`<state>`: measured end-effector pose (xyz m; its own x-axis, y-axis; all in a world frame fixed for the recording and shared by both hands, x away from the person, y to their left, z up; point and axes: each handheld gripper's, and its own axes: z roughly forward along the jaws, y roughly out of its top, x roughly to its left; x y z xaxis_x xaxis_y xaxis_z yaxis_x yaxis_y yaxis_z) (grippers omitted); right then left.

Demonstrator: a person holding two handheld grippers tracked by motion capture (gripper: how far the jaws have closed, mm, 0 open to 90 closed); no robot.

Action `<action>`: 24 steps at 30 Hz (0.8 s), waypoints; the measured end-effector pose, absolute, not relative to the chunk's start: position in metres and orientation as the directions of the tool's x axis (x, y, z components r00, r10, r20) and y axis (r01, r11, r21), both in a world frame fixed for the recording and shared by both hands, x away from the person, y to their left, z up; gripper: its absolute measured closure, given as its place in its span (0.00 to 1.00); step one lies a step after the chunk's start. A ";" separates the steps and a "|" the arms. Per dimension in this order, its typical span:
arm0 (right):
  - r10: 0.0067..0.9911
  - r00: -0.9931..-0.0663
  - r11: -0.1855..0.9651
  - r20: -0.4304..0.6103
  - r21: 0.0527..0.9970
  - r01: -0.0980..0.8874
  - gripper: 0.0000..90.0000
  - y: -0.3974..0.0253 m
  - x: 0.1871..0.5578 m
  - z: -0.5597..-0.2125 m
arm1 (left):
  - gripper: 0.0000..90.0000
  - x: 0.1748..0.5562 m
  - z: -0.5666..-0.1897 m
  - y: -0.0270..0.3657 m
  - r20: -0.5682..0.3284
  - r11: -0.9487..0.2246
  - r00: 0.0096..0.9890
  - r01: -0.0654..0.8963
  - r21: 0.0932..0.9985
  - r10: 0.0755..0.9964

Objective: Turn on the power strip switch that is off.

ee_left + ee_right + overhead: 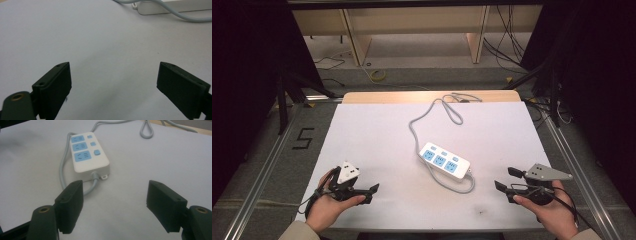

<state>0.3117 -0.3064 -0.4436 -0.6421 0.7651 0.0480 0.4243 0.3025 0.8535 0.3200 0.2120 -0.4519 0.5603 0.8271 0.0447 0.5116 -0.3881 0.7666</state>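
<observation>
A white power strip [445, 161] with three blue sockets lies near the middle of the white table sheet [372, 135]. Its grey cable [422, 116] loops round the front of the strip and runs off toward the far edge. My left gripper [371, 193] rests at the front left, open and holding nothing. In the left gripper view its jaws [113, 85] stand wide apart over bare sheet, with the power strip [172, 6] far off at the top. My right gripper [507, 179] sits at the front right, open, pointing at the power strip [88, 152], which lies just beyond the jaws [113, 202].
A wooden table edge [427, 96] shows beyond the sheet. Metal rails [267, 165] flank the table on both sides. A black "5" mark [303, 138] lies on the grey floor at left. Loose cables [507, 40] and wooden shelving stand farther back.
</observation>
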 end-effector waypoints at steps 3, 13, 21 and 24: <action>0.767 -0.640 0.303 0.048 0.851 0.428 0.38 -0.306 0.311 -0.443 | 0.14 0.320 -0.452 0.211 0.049 -0.395 0.563 0.514 0.762 0.825; 0.775 -0.631 0.301 0.035 0.858 0.417 0.65 -0.305 0.312 -0.436 | 0.15 0.320 -0.452 0.210 0.052 -0.396 0.563 0.509 0.764 0.825; 0.774 -0.633 0.338 -0.012 0.853 0.397 0.95 -0.303 0.313 -0.432 | 0.16 0.320 -0.452 0.210 0.055 -0.394 0.556 0.511 0.764 0.829; 0.777 -0.629 0.354 -0.027 0.845 0.401 1.00 -0.301 0.315 -0.431 | 0.16 0.320 -0.452 0.210 0.056 -0.395 0.556 0.511 0.763 0.829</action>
<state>0.3146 -0.3014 -0.4306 -0.6293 0.7767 -0.0266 0.4006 0.3535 0.8453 0.3204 0.2102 -0.4520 0.5563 0.8291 0.0561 0.5112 -0.3947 0.7634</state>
